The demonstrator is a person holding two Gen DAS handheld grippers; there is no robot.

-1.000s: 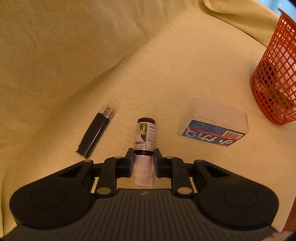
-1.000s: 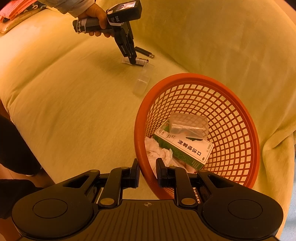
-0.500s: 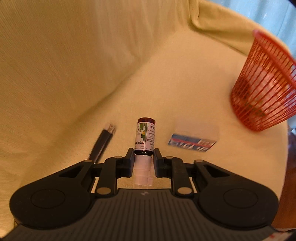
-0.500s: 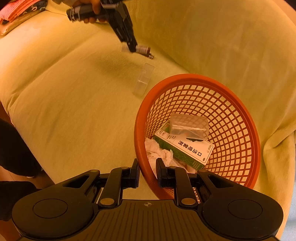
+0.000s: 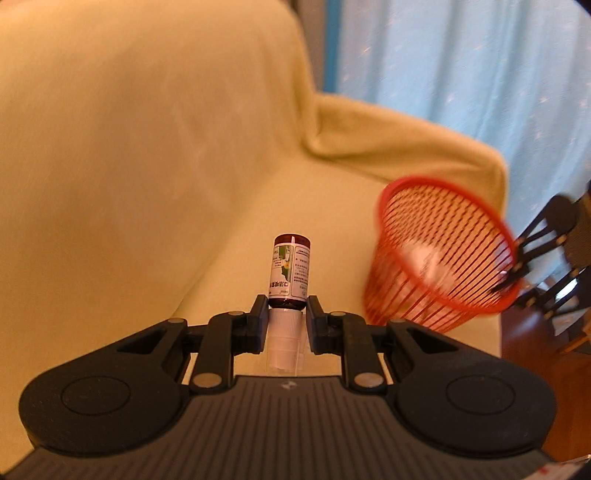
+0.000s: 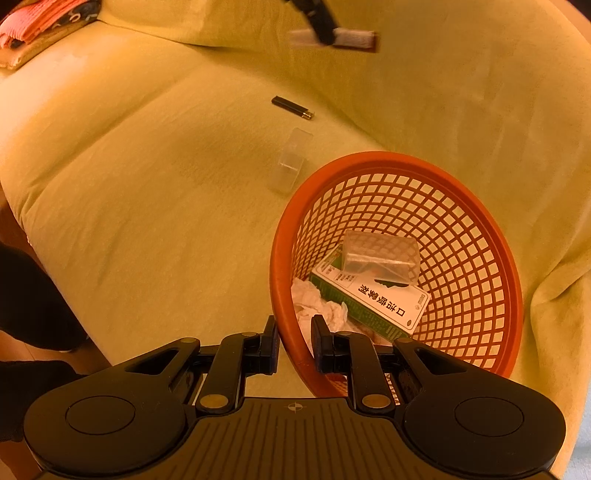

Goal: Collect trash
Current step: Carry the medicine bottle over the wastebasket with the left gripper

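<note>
My left gripper (image 5: 286, 319) is shut on a small brown spray bottle (image 5: 289, 275) with a white label, gripped at its white cap, held in the air over the sofa. The same bottle (image 6: 354, 38) shows blurred at the top of the right wrist view, with the left gripper's fingers (image 6: 325, 26) on it. My right gripper (image 6: 293, 341) is shut on the rim of the orange mesh basket (image 6: 480, 236), which stands to the right of the bottle (image 5: 439, 258). Inside lie a green box (image 6: 373, 299), a clear plastic case (image 6: 380, 254) and crumpled tissue (image 6: 321, 306).
A black lighter (image 6: 291, 107) and a clear plastic box (image 6: 291, 158) lie on the yellow sofa seat (image 6: 147, 184) beyond the basket. Pink folded cloth (image 6: 33, 22) sits at the far left end. A blue curtain (image 5: 461, 66) hangs behind the sofa armrest (image 5: 388, 147).
My left gripper has lifted the bottle off the seat and swung right toward the basket; the lighter and plastic box have left its view. The right gripper and basket stayed put.
</note>
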